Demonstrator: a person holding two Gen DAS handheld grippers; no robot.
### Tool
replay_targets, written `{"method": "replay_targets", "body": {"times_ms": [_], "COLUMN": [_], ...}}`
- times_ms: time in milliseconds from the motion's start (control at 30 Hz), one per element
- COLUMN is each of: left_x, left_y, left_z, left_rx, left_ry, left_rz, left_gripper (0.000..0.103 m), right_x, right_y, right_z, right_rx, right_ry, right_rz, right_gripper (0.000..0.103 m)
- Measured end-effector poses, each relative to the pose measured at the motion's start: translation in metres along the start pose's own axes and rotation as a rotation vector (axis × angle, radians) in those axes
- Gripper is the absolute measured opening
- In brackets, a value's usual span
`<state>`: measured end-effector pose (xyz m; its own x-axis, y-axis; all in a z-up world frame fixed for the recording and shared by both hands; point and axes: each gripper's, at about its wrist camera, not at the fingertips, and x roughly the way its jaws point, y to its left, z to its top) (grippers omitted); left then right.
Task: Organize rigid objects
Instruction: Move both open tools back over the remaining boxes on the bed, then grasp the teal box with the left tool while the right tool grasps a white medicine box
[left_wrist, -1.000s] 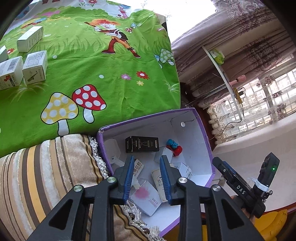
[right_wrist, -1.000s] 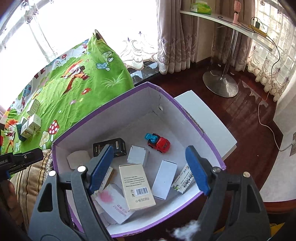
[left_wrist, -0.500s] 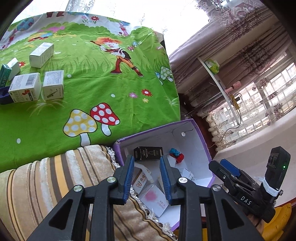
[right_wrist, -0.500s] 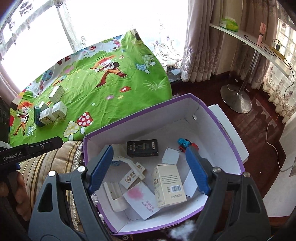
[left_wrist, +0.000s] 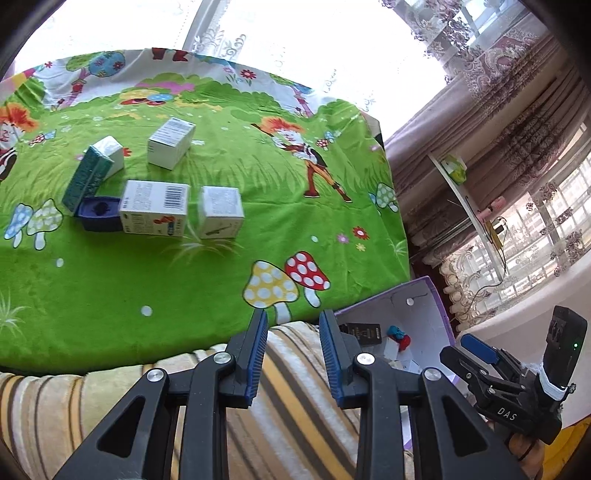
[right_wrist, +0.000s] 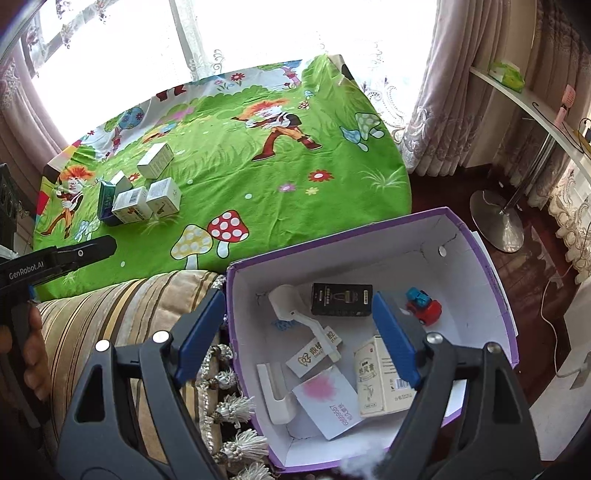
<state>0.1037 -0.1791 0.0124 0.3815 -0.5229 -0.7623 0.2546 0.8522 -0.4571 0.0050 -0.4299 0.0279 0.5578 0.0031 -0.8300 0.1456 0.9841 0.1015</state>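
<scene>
Five small boxes remain on the green cartoon cloth (left_wrist: 184, 295), well beyond the jaws: a white box (left_wrist: 171, 143) farthest off, a teal box (left_wrist: 88, 177) leaning against a white one (left_wrist: 110, 151), a barcoded box (left_wrist: 155, 212), and a white cube-shaped box (left_wrist: 221, 211) just beside it. A dark blue open case (left_wrist: 99, 214) sits touching the barcoded box.

The left gripper (left_wrist: 291, 350) has its jaws partly open with nothing between them, above a striped cushion (left_wrist: 288, 406) that lies between them and the cloth.

The right gripper (right_wrist: 295, 332) has its jaws wide apart, empty, over the near edge of the purple box (right_wrist: 491, 280). Inside that box, between and beyond the jaws, lie a black box (right_wrist: 341, 299), a red and blue toy car (right_wrist: 424, 304), a cream box (right_wrist: 380, 376), a pink-blotched flat box (right_wrist: 325, 402), a small white labelled box (right_wrist: 314, 356) and two white plastic pieces (right_wrist: 284, 306); some items overlap, so the count is uncertain. Cushion tassels (right_wrist: 236, 406) hang beside the box's left wall.
</scene>
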Motion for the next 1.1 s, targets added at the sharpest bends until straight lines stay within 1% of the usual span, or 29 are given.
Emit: {"method": "replay_targets", "body": {"times_ms": [233, 400, 467, 533, 600, 700, 833, 933, 1100], "left_x": [-0.017, -0.026, -0.03, -0.033, -0.035, -0.037, -0.033, -0.03, -0.018], "left_y": [0.058, 0.089, 0.1, 0.113, 0.129, 0.147, 0.172, 0.189, 0.213], "left_z": [0.016, 0.026, 0.03, 0.034, 0.038, 0.044, 0.053, 0.06, 0.07], "left_rx": [-0.076, -0.11, -0.128, -0.164, -0.224, -0.295, -0.416, -0.505, -0.637], "left_ry": [-0.03, -0.043, -0.048, -0.046, -0.043, -0.042, -0.046, -0.051, -0.049], "left_rz": [0.075, 0.112, 0.12, 0.108, 0.091, 0.055, 0.023, 0.013, -0.036], "left_gripper": [0.031, 0.032, 0.034, 0.046, 0.053, 0.059, 0.075, 0.079, 0.083], "right_x": [0.01, 0.018, 0.023, 0.028, 0.033, 0.041, 0.055, 0.067, 0.089], "right_y": [0.029, 0.054, 0.065, 0.076, 0.088, 0.103, 0.123, 0.139, 0.16], "right_z": [0.01, 0.02, 0.024, 0.03, 0.035, 0.044, 0.054, 0.061, 0.072], "right_rx": [-0.051, -0.093, -0.109, -0.132, -0.155, -0.181, -0.212, -0.241, -0.28], "right_ry": [0.014, 0.018, 0.022, 0.026, 0.029, 0.038, 0.053, 0.064, 0.082], "right_rz": [0.031, 0.061, 0.073, 0.084, 0.092, 0.105, 0.12, 0.122, 0.12], "right_gripper": [0.084, 0.084, 0.084, 0.084, 0.084, 0.084, 0.084, 0.084, 0.084]}}
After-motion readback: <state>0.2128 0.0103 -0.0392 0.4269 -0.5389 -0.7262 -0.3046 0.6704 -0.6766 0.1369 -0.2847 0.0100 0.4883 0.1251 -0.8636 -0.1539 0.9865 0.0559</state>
